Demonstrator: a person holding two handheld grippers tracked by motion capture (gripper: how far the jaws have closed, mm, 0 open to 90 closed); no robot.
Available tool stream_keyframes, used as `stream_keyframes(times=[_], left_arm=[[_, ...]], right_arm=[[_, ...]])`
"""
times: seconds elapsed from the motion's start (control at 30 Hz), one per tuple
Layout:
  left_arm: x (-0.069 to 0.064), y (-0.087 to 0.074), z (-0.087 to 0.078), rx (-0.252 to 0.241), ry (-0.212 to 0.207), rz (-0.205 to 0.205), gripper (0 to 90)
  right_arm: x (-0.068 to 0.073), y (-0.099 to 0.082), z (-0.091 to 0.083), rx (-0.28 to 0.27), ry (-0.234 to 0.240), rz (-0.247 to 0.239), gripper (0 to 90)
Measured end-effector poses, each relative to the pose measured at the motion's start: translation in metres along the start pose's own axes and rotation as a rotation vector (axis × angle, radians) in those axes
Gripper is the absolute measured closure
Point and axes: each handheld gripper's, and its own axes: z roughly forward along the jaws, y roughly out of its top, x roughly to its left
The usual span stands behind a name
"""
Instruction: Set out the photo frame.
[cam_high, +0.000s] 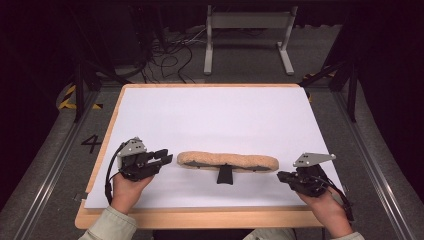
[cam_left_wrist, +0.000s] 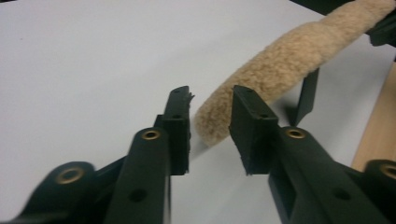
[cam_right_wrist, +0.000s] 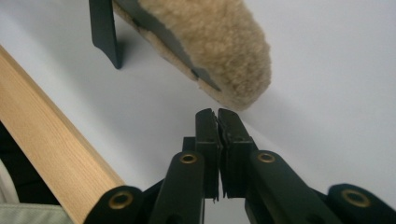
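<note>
A long tan fleecy pad (cam_high: 227, 160) with a flat black backing lies crosswise on the white sheet (cam_high: 215, 115), with a black bracket (cam_high: 225, 175) sticking out from its middle toward me. My left gripper (cam_high: 169, 159) points at the pad's left end. In the left gripper view its jaws (cam_left_wrist: 210, 95) stand open, and the pad's end (cam_left_wrist: 280, 65) lies just beyond the tips, untouched. My right gripper (cam_high: 280, 176) sits just short of the pad's right end. In the right gripper view its jaws (cam_right_wrist: 217, 112) are shut with nothing between them, close under the pad's rounded tip (cam_right_wrist: 219, 42).
The white sheet covers most of a wooden table, whose front edge (cam_high: 200, 217) runs near my forearms. Behind the table the floor holds cables (cam_high: 170, 60) and a grey metal frame (cam_high: 247, 35). A dark stand leg (cam_high: 79, 95) rises at the left.
</note>
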Motion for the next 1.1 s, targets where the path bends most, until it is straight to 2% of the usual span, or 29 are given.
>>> stream_keyframes(times=[0.07, 0.1, 0.13, 0.2, 0.37, 0.53, 0.67, 0.77, 0.8, 1.1], left_arm=[[0.001, 0.0, 0.0, -0.002, 0.005, -0.005, 77.7], [0.003, 0.0, 0.001, -0.004, 0.012, -0.008, 77.7], [0.004, 0.0, 0.001, -0.002, 0.016, -0.014, 84.6], [0.005, 0.0, 0.001, 0.0, 0.019, -0.018, 89.9], [0.007, -0.001, 0.008, 0.002, 0.008, -0.026, 90.0], [0.003, 0.0, 0.021, 0.018, -0.004, -0.004, 90.0], [0.001, 0.0, 0.025, 0.033, -0.013, 0.003, 90.0], [-0.001, 0.0, 0.027, 0.035, -0.017, 0.002, 90.0], [-0.001, 0.0, 0.028, 0.039, -0.021, 0.003, 90.0], [-0.003, 0.0, 0.028, 0.051, -0.035, 0.034, 90.0]], right_arm=[[0.001, 0.0, 0.001, 0.005, 0.003, -0.003, 88.8], [0.002, 0.0, 0.002, 0.008, 0.005, -0.009, 89.5], [0.004, 0.002, 0.006, 0.017, 0.018, -0.017, 89.8], [0.005, 0.002, 0.007, 0.021, 0.021, -0.024, 89.8], [0.009, 0.003, 0.023, 0.049, 0.043, -0.042, 90.0], [0.007, 0.002, 0.034, 0.065, 0.056, -0.027, 90.0], [0.005, 0.001, 0.037, 0.062, 0.054, -0.015, 90.0], [0.0, 0.001, 0.039, 0.052, 0.049, 0.006, 90.0], [-0.004, 0.0, 0.04, 0.052, 0.049, 0.026, 90.0], [-0.009, 0.0, 0.042, 0.045, 0.051, 0.043, 90.0]])
